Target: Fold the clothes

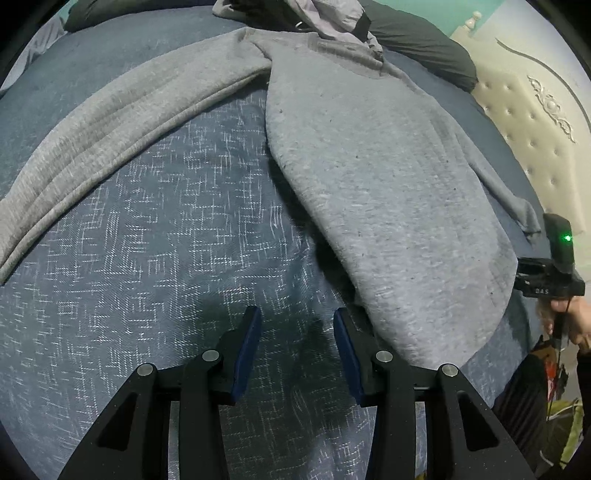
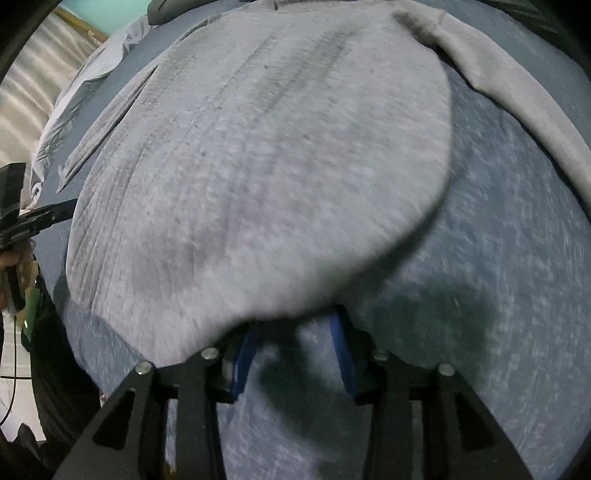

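A grey sweater (image 1: 388, 177) lies flat on the blue patterned bed cover (image 1: 147, 295), one sleeve (image 1: 110, 147) stretched out to the left. My left gripper (image 1: 297, 332) is open just over the cover, its right finger (image 1: 347, 354) beside the sweater's hem, nothing between the pads. In the right wrist view the sweater (image 2: 258, 166) fills the frame, and its hem lies over the tips of my right gripper (image 2: 293, 328). The blue pads (image 2: 242, 362) stand apart. The other sleeve (image 2: 517, 96) runs along the upper right. A hand holds the right gripper (image 1: 550, 273) at the bed's edge.
Dark clothing (image 1: 424, 40) and a lilac garment (image 1: 332, 14) are piled beyond the sweater's collar. A cream tufted headboard (image 1: 535, 129) stands at the right. Pale fabric (image 2: 74, 110) lies at the bed's left side, where the left gripper (image 2: 22, 221) shows.
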The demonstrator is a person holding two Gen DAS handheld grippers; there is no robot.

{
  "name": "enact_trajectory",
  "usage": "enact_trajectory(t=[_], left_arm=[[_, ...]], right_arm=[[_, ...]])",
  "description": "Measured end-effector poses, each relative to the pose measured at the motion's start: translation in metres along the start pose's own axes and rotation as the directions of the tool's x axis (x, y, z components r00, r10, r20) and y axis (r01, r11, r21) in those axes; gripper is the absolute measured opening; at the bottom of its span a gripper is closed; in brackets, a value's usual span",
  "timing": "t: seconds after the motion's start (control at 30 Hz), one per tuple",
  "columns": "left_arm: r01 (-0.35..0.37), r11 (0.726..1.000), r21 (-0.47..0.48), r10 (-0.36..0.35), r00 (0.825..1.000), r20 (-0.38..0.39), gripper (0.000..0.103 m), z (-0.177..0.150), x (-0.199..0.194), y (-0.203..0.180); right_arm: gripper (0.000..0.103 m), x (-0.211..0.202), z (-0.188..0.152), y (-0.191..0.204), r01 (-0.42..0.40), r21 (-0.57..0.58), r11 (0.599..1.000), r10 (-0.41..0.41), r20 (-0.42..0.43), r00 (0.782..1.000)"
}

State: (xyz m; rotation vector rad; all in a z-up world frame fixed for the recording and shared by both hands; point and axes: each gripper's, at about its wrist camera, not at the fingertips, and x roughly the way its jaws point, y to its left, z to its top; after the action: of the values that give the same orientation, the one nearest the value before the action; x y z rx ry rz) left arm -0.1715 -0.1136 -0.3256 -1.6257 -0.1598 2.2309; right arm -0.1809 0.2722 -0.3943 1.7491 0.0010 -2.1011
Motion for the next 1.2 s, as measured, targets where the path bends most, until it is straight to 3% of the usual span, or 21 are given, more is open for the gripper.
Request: enact_trajectory(t=[0.13,0.2,0.27,0.63,0.83,1.0,1.2], left_arm=[[0.010,1.000,-0.008,-0.010,1.000,0.002,0.045,0.004,0.001,-0.001],[0.015,1.000,-0.011,-0.015,1.000,0.003,0.045,0.007,0.002,-0.002],[0.013,1.000,-0.011,-0.013,1.000,0.002,0.045,0.009,0.005,-0.003],[0.038,0.999,0.018,-0.037,0.999,-0.038,0.045,0.011,0.017,-0.020],[0.056,0.994,0.089,-0.049,0.996,-0.075,0.045,0.021,0.035,-0.054],[0.074,0.992,0.105,-0.067,0.995,-0.069,0.045,0.042,0.047,-0.079],[0.041,0.991,0.130,-0.029,0.995,-0.098,0.045,0.038,0.052,-0.075]], right_arm=[[0.039,0.007,0.009,0.006,-0.012,0.000,1.000,0.012,0.015,1.000],[0.015,0.006,0.009,0.007,-0.009,0.003,1.000,0.009,0.027,1.000],[0.007,0.004,0.009,0.008,-0.009,0.004,1.000,0.009,0.043,0.999],[0.005,-0.084,-0.026,-0.027,-0.062,0.062,0.996,0.050,0.176,0.983],[0.005,-0.132,-0.044,-0.067,-0.012,0.115,0.993,-0.009,0.183,0.983],[0.005,-0.125,-0.056,-0.090,0.019,0.170,0.985,-0.045,0.151,0.988],[0.005,-0.113,-0.063,-0.103,0.014,0.206,0.979,-0.043,0.139,0.989]])
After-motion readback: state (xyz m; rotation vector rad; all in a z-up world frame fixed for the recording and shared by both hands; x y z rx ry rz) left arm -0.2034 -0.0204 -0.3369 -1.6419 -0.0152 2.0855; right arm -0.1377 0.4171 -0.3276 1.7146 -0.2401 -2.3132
